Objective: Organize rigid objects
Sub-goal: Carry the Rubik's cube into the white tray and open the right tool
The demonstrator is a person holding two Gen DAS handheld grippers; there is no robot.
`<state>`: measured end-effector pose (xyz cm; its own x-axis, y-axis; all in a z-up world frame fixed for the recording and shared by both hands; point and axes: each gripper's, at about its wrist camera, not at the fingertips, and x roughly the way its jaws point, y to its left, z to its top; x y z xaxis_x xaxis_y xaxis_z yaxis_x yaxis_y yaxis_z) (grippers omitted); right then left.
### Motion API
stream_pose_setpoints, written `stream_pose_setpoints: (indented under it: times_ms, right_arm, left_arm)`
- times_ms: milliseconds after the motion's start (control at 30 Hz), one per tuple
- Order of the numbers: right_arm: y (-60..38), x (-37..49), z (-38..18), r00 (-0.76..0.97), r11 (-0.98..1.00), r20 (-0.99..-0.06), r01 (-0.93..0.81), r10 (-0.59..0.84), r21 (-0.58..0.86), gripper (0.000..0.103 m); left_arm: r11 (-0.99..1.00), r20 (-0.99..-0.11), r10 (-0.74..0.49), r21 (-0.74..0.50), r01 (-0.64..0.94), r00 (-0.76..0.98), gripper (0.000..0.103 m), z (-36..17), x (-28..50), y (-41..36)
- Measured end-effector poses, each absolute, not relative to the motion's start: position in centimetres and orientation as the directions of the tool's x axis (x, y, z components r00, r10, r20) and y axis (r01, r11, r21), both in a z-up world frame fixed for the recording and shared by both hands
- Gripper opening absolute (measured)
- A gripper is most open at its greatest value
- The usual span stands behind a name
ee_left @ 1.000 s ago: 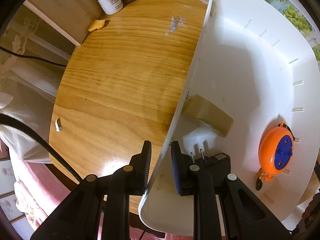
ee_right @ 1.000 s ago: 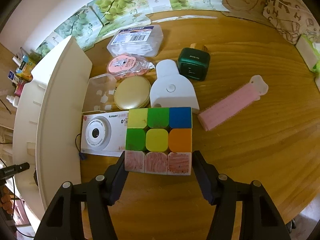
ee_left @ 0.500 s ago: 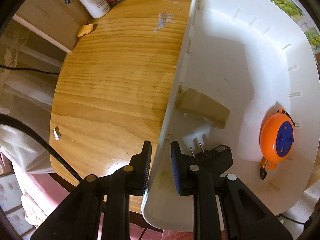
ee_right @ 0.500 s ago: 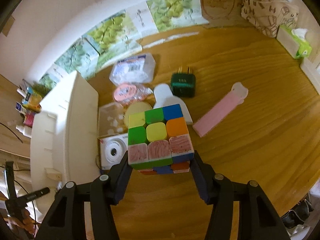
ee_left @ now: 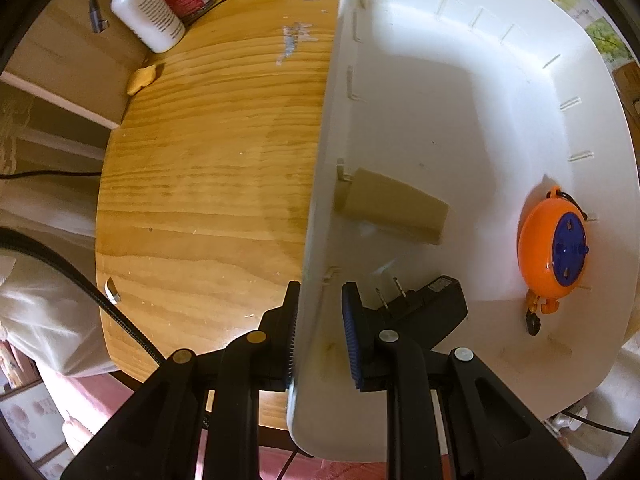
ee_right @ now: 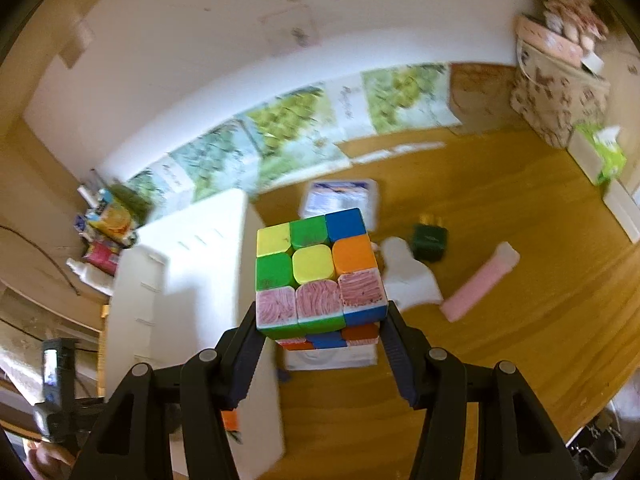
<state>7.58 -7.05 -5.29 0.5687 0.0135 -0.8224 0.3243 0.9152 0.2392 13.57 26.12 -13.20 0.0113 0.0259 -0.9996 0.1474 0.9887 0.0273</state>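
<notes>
Our right gripper [ee_right: 322, 322] held the puzzle cube [ee_right: 318, 276] between its fingers, lifted clear above the wooden bench [ee_right: 500, 340]. Our left gripper [ee_left: 318, 336] had its fingers narrowed onto the wall of the white bin [ee_left: 460, 120], which held an orange reel [ee_left: 554, 254] and a black plug adapter [ee_left: 428, 300].
</notes>
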Motion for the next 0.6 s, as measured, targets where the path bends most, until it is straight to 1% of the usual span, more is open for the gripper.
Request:
stream_pose_setpoints:
  times_ms: [233, 600]
  right_arm:
    - [-2.7, 9.4, -3.4, 0.612, 0.939, -0.787, 0.218, 0.082, 0.267, 0.057]
    - [4.1, 12.0, -3.8, 0.599, 0.95, -0.775, 0.073, 0.202, 0.304, 0.057]
  left_arm:
    - [0.981, -1.0, 0.025, 0.026, 0.19, 0.011, 0.022, -13.1, 13.7, 25.7]
    - [0.972, -1.0, 0.026, 0.026, 0.234, 0.004, 0.022, -13.3, 14.5, 24.8]
